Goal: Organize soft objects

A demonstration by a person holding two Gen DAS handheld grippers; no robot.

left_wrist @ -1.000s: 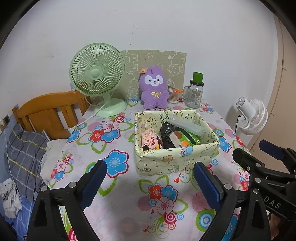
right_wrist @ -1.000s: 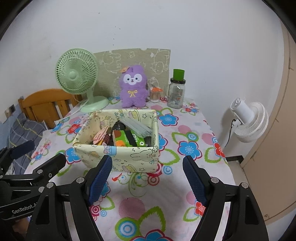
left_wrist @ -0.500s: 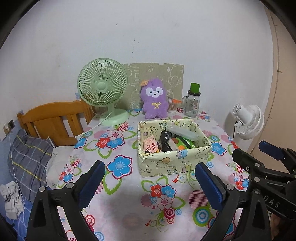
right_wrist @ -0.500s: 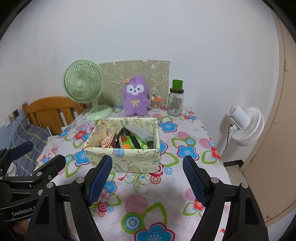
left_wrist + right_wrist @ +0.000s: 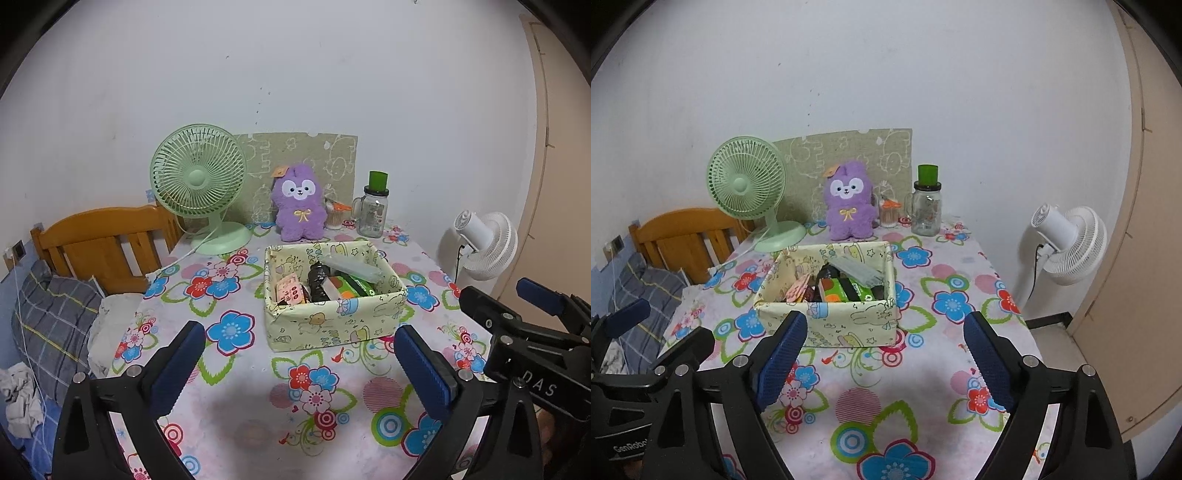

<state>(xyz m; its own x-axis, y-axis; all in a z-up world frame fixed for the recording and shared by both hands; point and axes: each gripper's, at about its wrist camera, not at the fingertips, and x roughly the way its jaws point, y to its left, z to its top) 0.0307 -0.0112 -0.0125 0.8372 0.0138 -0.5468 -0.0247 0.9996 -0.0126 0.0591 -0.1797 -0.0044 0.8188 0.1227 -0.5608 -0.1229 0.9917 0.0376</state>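
A purple plush toy [image 5: 298, 206] [image 5: 848, 206] sits upright at the back of the flowered table, against a beige board. In front of it stands a pale yellow fabric box [image 5: 332, 321] [image 5: 849, 321] filled with packets and small items. My left gripper [image 5: 298, 363] hovers over the near table, short of the box; its jaws are opening with nothing between them. My right gripper [image 5: 884, 354] hangs beside it, also short of the box, jaws opening and empty. Each gripper shows at the edge of the other's view.
A green desk fan [image 5: 201, 184] stands back left, a glass jar with a green lid [image 5: 373, 210] and a small cup [image 5: 334, 218] back right. A wooden headboard [image 5: 99, 243] and bedding lie left of the table; a white fan [image 5: 1067, 240] stands right.
Both grippers have drawn back and risen from the box, which now looks smaller and farther. Both pairs of jaws stand a little wider.
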